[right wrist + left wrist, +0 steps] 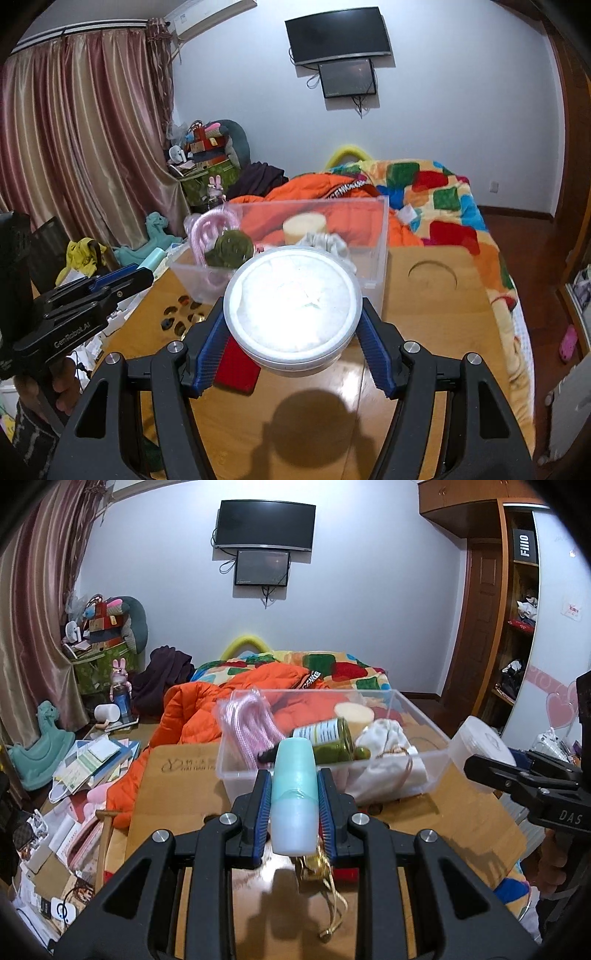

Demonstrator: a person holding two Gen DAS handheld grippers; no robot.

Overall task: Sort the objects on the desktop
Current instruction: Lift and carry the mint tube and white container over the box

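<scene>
My left gripper [294, 779] is shut on a pale teal bottle [294, 794], held above the wooden table [177, 797]; in the right wrist view the same gripper [146, 271] shows at the left with the bottle [154, 259]. My right gripper [293, 328] is shut on a round white lidded container [293, 310], lifted off the table; the left wrist view shows that container [476, 746] at the right. Just beyond both stands a clear plastic bin [236, 760] holding a pink cord [245, 720], a green jar [328, 740], a white cloth [388, 738] and a cream roll [354, 712].
A gold chain [325, 897] lies on the table under the left gripper. A red flat object [236, 365] sits beneath the white container. Behind the table is a bed with an orange jacket [207, 709] and a patchwork quilt [443, 206]. Clutter covers the floor at left [74, 768].
</scene>
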